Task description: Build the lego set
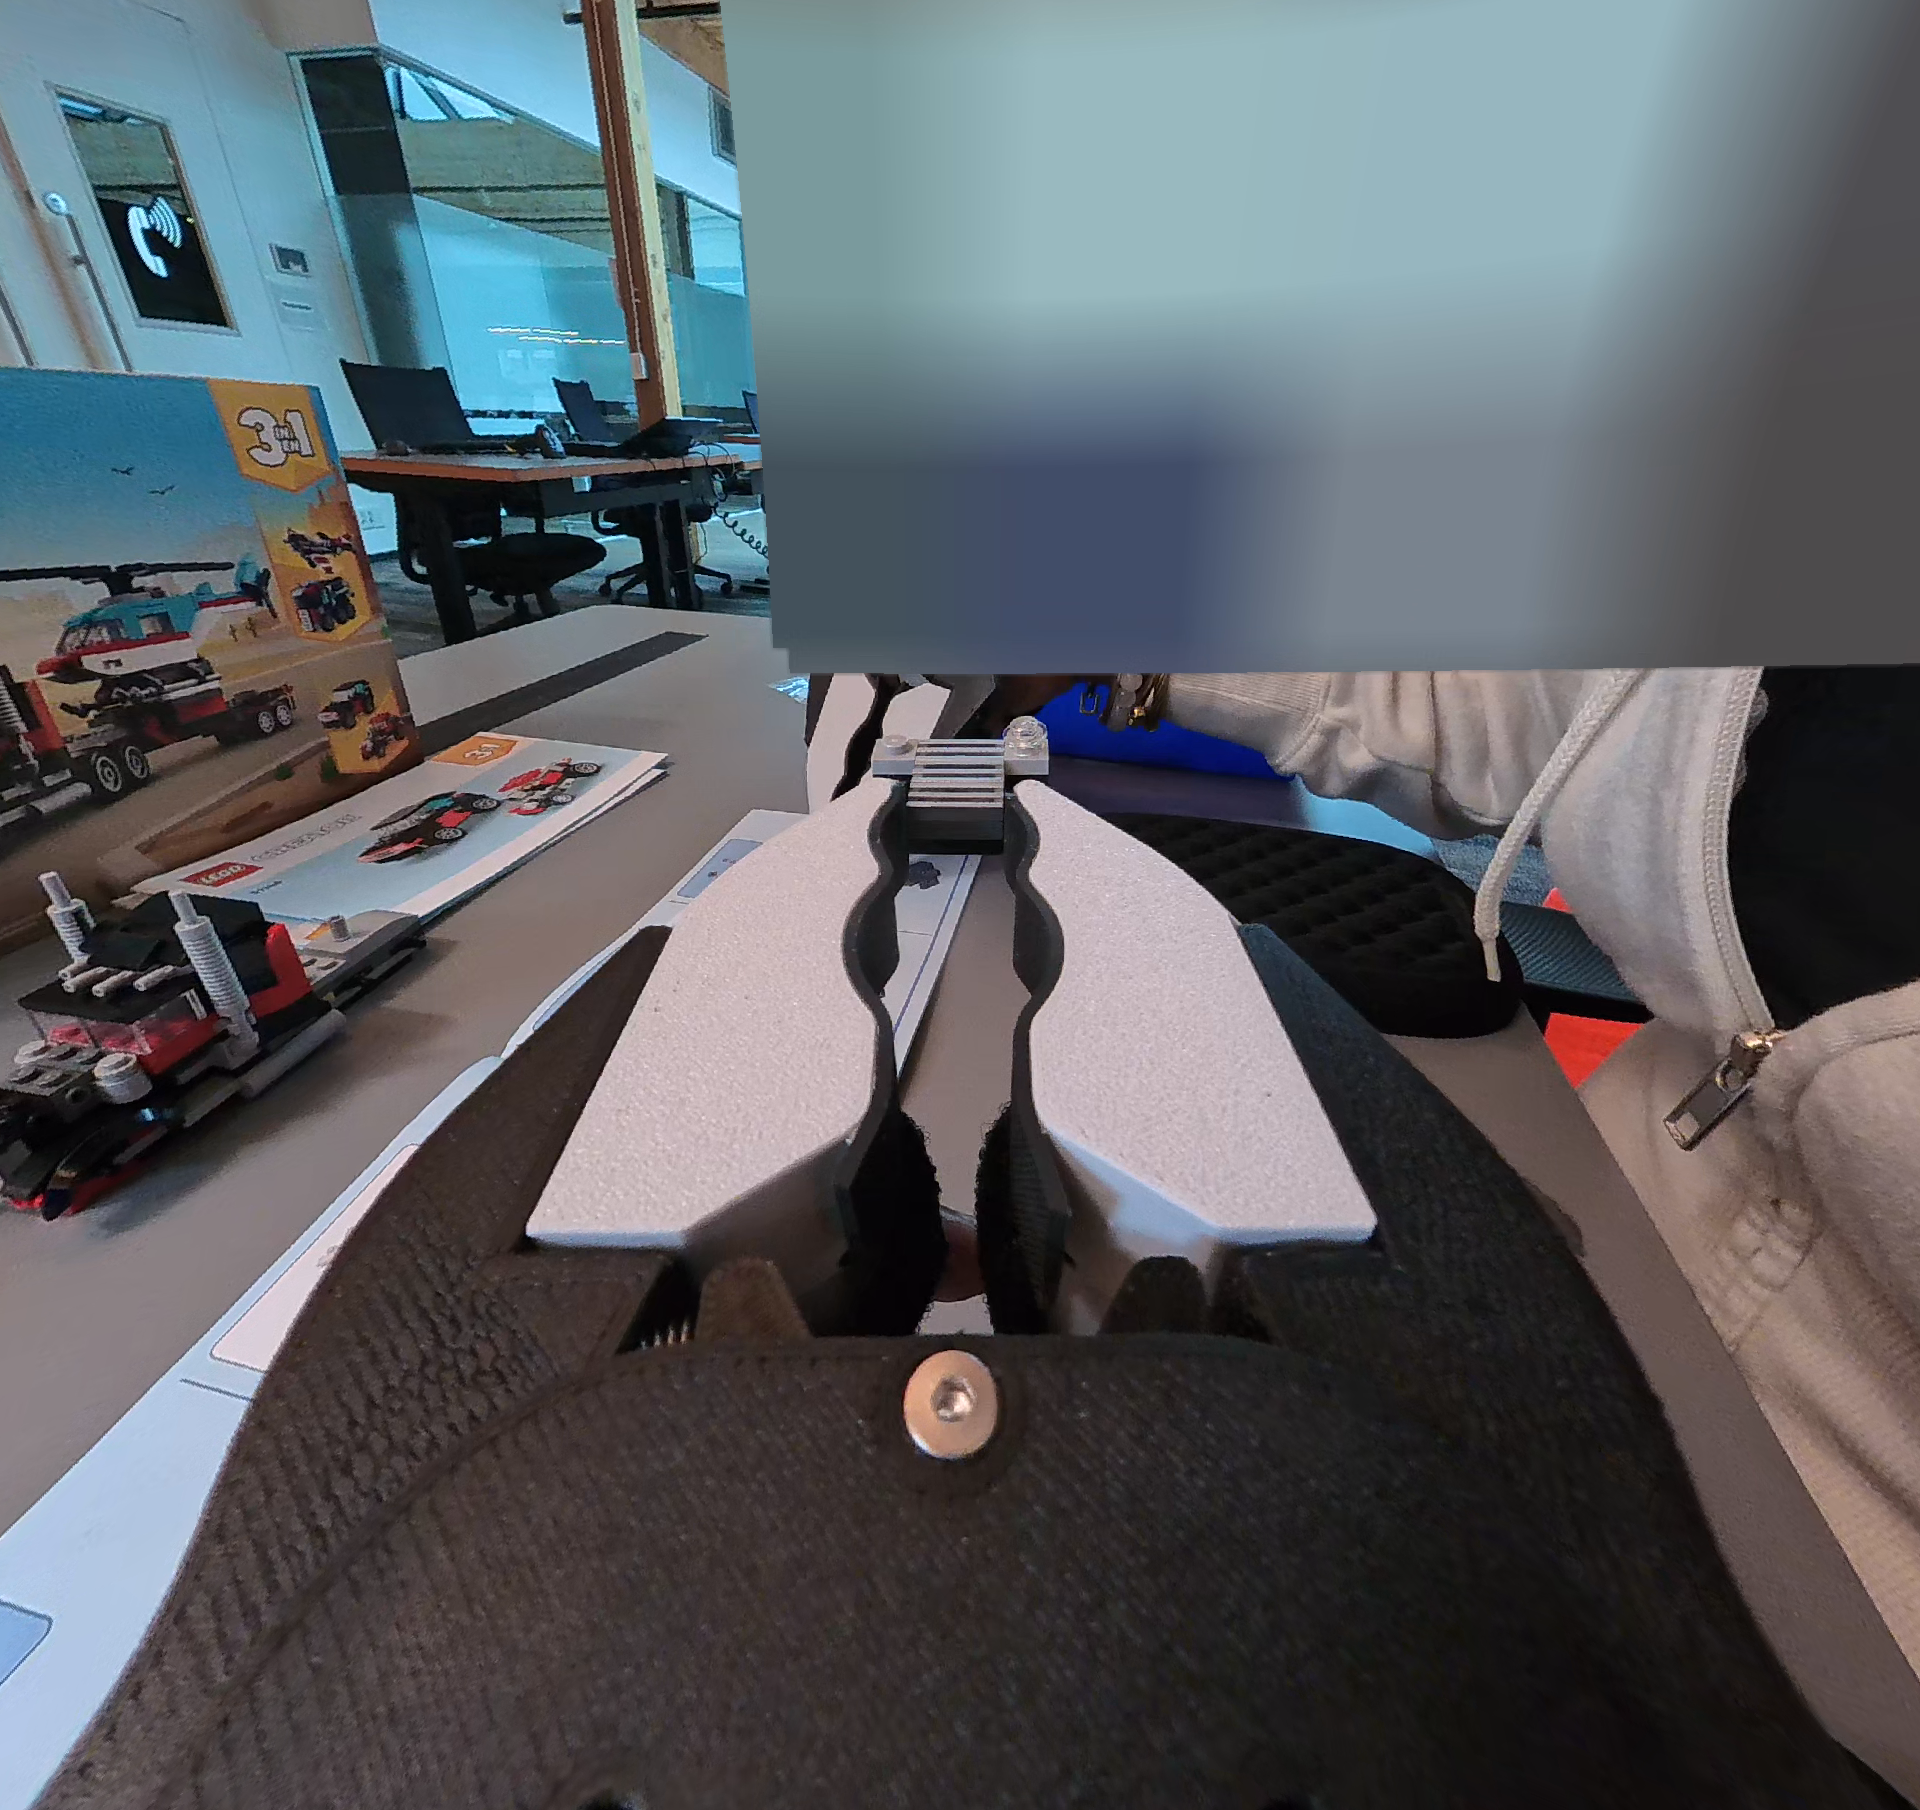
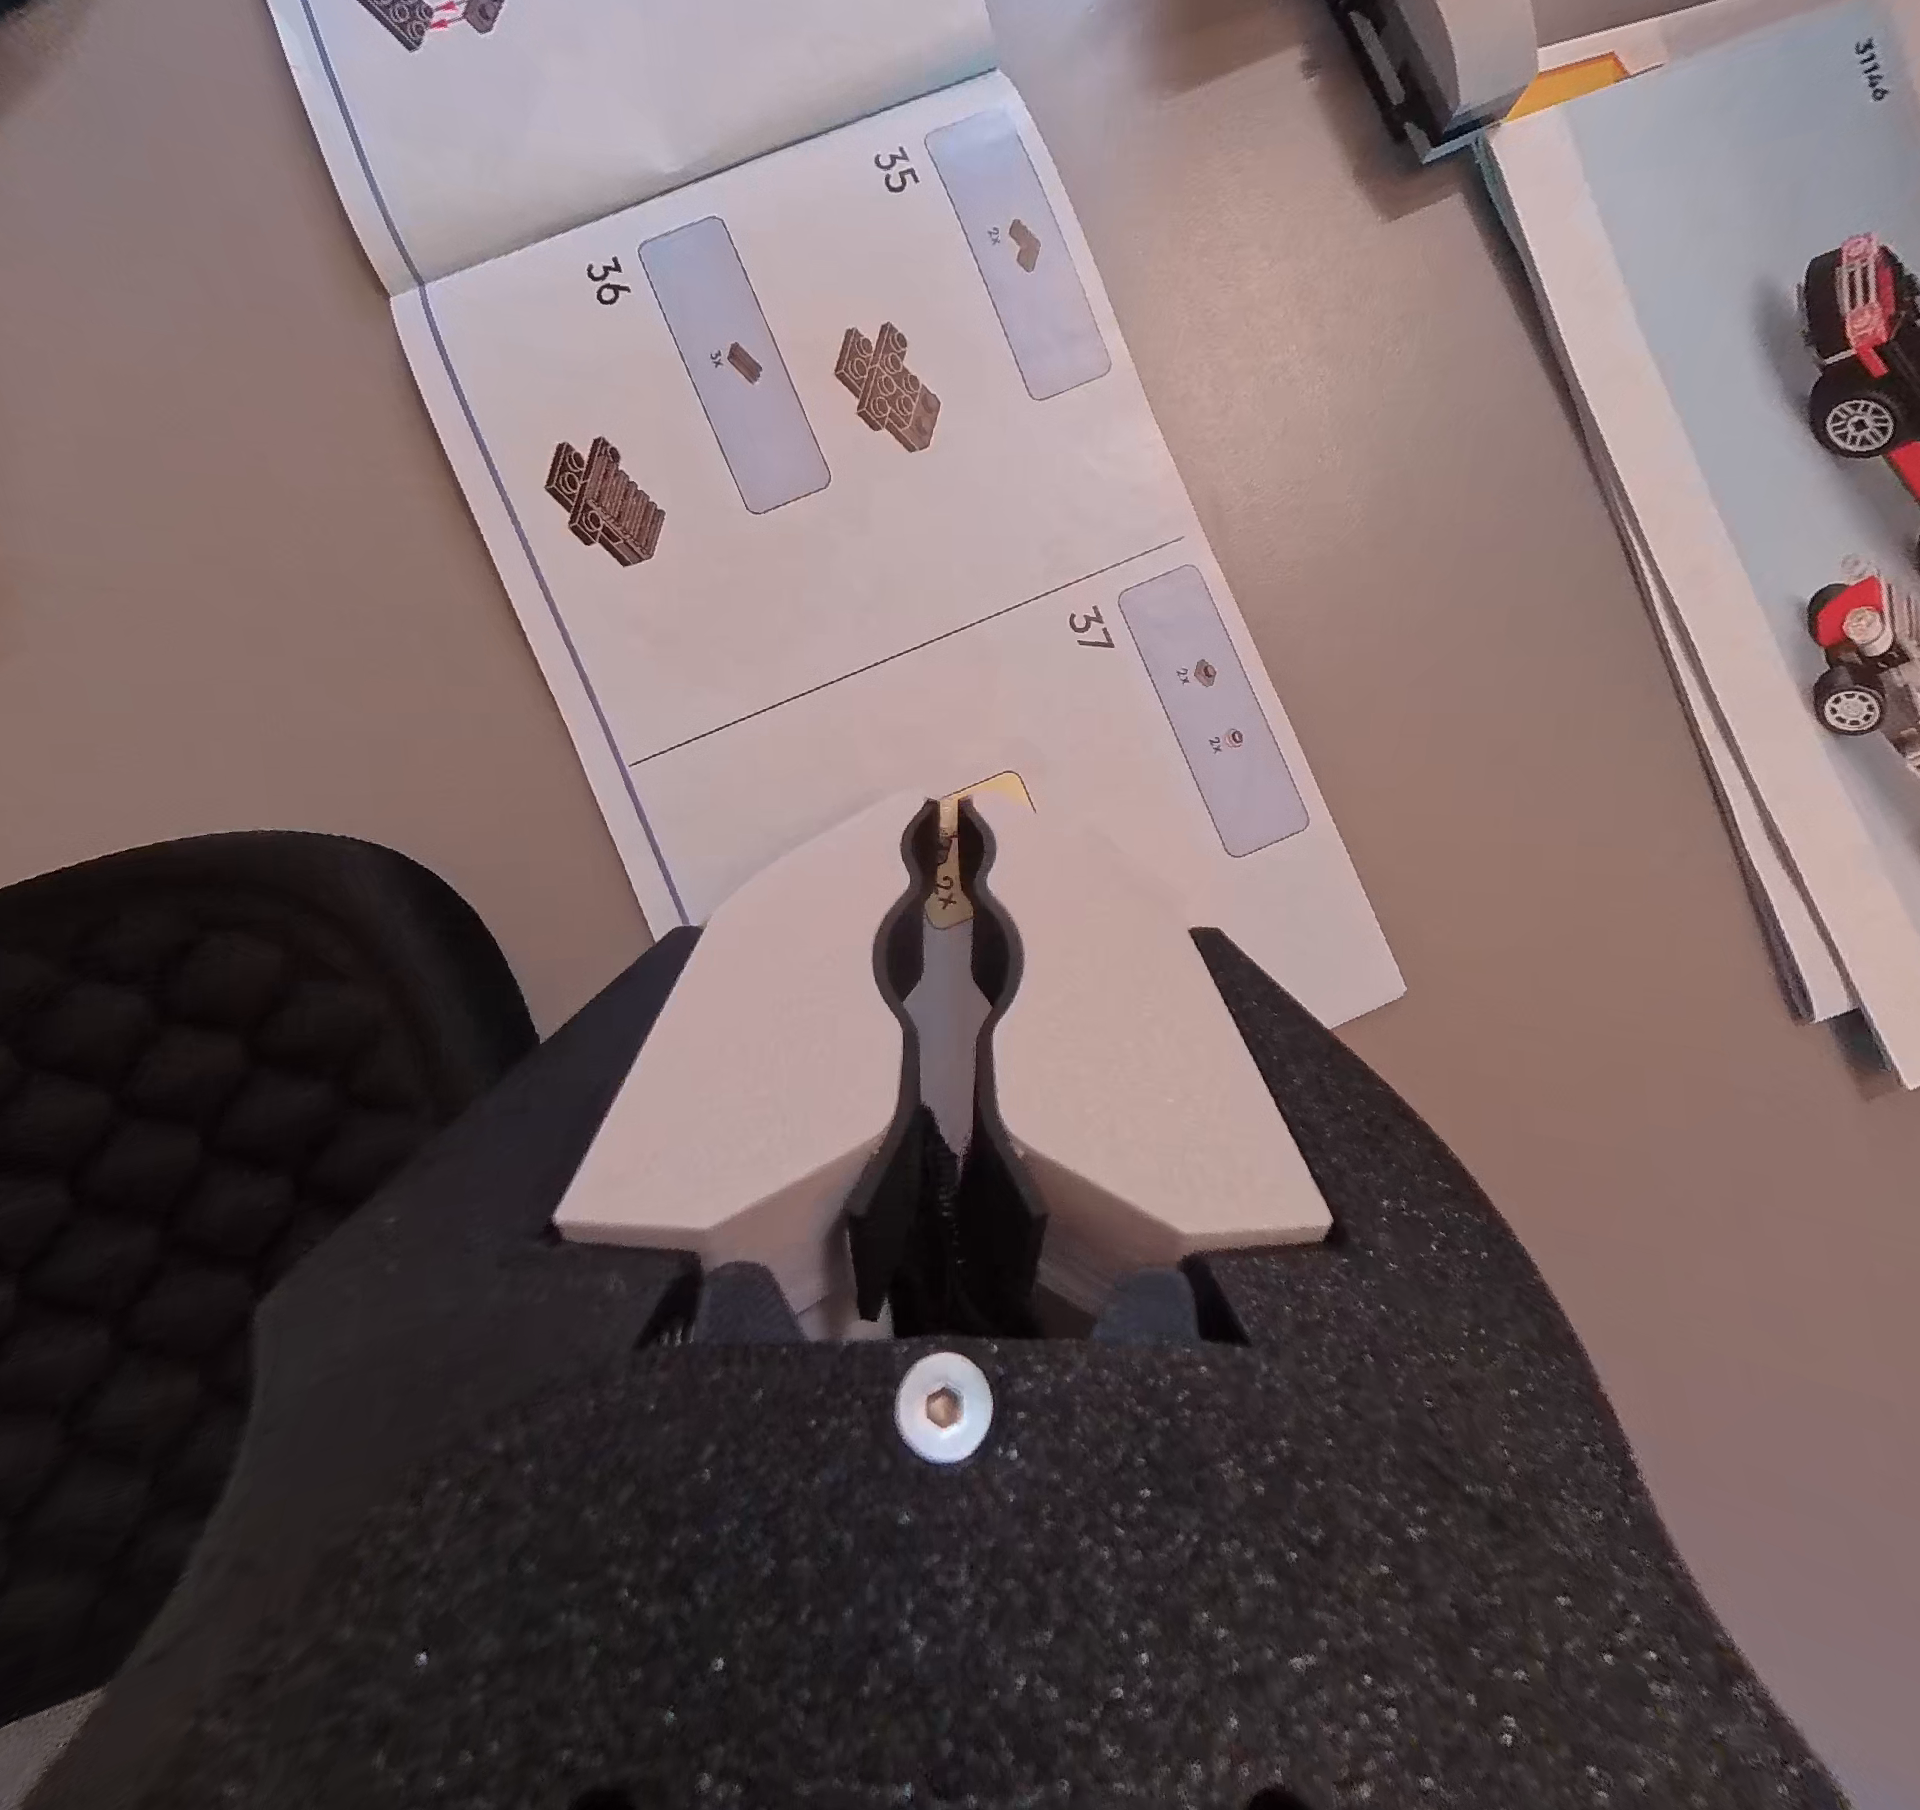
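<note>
- Our left gripper [image 1: 956, 810] is clenched on a small lego piece [image 1: 958, 773] — a dark ribbed block with a grey plate across its far end, held up off the table between the fingertips.
- On that plate's right end sits a tiny clear round stud [image 1: 1025, 730]; the left end shows a bare grey stud.
- To the left on the grey table [image 1: 582, 913] stands the half-built truck [image 1: 156, 1022] (black, red and grey, with two upright grey stacks), and behind it the set's box [image 1: 177, 597] stands upright.
- A closed booklet [image 1: 416, 825] lies flat between box and truck.
- Our right gripper [image 2: 951, 815] points down at the open instruction sheet [image 2: 790, 430]; its fingers are nearly together at the tips, with only a sliver of page showing between them, and nothing gripped that we can see.
- A black dimpled pad [image 2: 156, 1137] lies just left of that gripper.
- At the top of the right wrist view a grey built section [image 2: 1434, 25] rests on the table, its near end touching a stack of booklets [image 2: 1714, 513] at the right edge.
- A person in a light hooded top [image 1: 1683, 877] sits across from the left gripper.
</note>
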`<action>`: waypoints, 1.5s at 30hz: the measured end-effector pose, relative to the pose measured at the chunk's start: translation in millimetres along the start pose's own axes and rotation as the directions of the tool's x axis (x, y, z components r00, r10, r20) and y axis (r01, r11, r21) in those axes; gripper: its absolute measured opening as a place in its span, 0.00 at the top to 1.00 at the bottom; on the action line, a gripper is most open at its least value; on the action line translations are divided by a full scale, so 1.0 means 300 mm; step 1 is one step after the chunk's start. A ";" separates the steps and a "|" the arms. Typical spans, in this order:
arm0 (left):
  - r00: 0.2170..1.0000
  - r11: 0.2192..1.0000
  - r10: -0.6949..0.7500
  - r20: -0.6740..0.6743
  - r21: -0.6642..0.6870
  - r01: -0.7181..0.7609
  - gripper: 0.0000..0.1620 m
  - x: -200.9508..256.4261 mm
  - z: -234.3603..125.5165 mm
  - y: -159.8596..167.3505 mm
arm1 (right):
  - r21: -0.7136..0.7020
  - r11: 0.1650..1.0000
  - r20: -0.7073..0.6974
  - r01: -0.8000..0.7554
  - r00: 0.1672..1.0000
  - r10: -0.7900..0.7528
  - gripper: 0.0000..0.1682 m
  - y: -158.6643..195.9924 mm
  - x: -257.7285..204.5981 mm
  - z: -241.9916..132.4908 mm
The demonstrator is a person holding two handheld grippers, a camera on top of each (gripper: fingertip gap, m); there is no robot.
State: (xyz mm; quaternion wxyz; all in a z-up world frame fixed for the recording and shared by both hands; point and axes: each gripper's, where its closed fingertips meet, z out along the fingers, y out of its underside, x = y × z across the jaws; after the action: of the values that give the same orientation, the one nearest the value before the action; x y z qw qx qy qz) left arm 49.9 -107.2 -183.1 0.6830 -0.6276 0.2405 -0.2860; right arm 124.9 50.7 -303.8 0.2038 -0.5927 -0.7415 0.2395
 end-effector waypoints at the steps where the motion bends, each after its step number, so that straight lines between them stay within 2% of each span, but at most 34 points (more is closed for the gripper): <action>1: 1.000 1.000 0.000 0.000 0.000 0.000 0.89 0.000 0.000 0.000 | 0.001 1.000 0.002 -0.001 1.000 0.001 0.98 0.000 0.000 0.000; 10: 1.000 1.000 -0.001 0.002 0.002 0.001 0.89 -0.001 -0.001 -0.001 | 0.025 1.000 0.013 -0.011 1.000 0.011 1.00 -0.007 0.002 -0.005; 19: 1.000 1.000 0.000 0.001 -0.001 0.000 0.89 0.000 0.000 0.000 | 0.000 1.000 0.021 -0.008 1.000 0.008 0.95 -0.005 0.006 0.001; 31: 1.000 1.000 -0.006 0.007 -0.001 0.006 0.89 -0.004 -0.001 0.001 | 0.002 1.000 0.033 0.013 0.999 -0.013 0.95 -0.019 -0.002 0.011; 34: 0.999 1.000 -0.022 0.025 -0.005 0.022 0.89 -0.015 0.000 0.003 | 0.086 0.996 0.058 0.012 0.998 -0.017 0.95 -0.090 -0.037 -0.027; 40: 0.997 0.999 -0.031 0.073 -0.031 0.034 0.89 -0.036 0.007 0.013 | 0.371 0.926 0.225 0.075 0.960 -0.168 0.95 -0.393 -0.269 -0.194; 45: 0.996 0.996 0.044 0.079 -0.084 -0.037 0.89 -0.018 0.024 0.031 | 0.378 0.906 0.259 0.191 0.918 -0.302 0.95 -0.520 -0.398 -0.245</action>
State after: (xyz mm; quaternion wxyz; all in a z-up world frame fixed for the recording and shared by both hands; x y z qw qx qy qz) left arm 51.7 -97.9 -191.8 0.6715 -0.6612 0.2368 -0.2362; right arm 71.6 -86.2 -153.9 0.2141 -0.4027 -0.7801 0.4283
